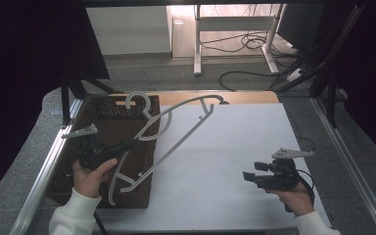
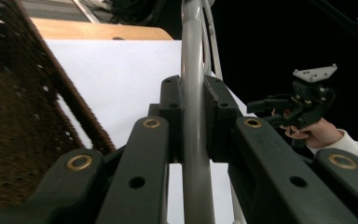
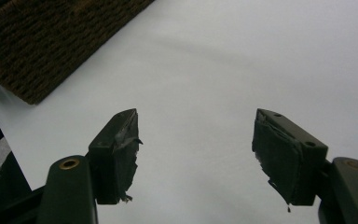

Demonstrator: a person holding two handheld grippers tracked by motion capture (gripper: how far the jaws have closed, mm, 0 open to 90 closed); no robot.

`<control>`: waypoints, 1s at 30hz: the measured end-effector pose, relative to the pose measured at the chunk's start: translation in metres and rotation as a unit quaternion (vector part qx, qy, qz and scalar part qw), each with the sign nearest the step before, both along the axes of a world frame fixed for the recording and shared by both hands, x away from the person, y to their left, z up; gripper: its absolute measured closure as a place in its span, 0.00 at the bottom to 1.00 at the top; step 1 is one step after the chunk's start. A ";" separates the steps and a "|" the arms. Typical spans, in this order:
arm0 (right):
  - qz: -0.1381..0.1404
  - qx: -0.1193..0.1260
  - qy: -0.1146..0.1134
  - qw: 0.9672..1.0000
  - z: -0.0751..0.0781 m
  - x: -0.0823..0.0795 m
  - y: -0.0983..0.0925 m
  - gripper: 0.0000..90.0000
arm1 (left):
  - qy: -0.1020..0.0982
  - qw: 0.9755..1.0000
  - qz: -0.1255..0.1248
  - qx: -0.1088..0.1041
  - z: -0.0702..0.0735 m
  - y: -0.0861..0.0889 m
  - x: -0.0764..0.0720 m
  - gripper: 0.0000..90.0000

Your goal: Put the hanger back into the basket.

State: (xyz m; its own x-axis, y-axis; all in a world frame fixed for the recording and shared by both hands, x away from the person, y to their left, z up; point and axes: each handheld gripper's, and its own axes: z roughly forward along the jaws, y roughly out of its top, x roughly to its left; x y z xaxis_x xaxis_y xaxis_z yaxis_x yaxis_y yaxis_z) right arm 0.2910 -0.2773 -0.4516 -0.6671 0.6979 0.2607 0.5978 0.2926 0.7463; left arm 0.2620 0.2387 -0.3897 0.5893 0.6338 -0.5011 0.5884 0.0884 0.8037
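Your worktop [image 1: 235,147], white across the middle of the high view, has a strip of wood along its far edge and grey floor with cables and desk legs beyond. At the left of the frame a dark brown wicker basket [image 1: 105,191] stands on it, running from the far edge toward you.

Over that basket and out onto the white surface slants a pale grey clothes hanger [image 1: 176,147], its hook at upper centre-left above the basket's far end and its long bar angling toward the lower left.

Your left hand-held gripper [image 1: 129,145], at the left of the frame over the basket, is clamped on the hanger; in the left gripper view the pads press on the grey tube [image 2: 193,116] from both sides, with the basket's weave at the left edge.

Your right hand-held gripper [image 1: 247,176], at the lower right of the high view, hangs over bare worktop well apart from the hanger. In the right gripper view its jaws stand wide with nothing between them, and a corner of the basket shows at the upper left.
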 end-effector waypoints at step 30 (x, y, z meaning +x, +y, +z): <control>-0.003 -0.034 0.010 0.999 -0.008 0.001 0.000 0.32 | -0.025 0.993 0.112 0.012 0.007 0.067 -0.004 0.89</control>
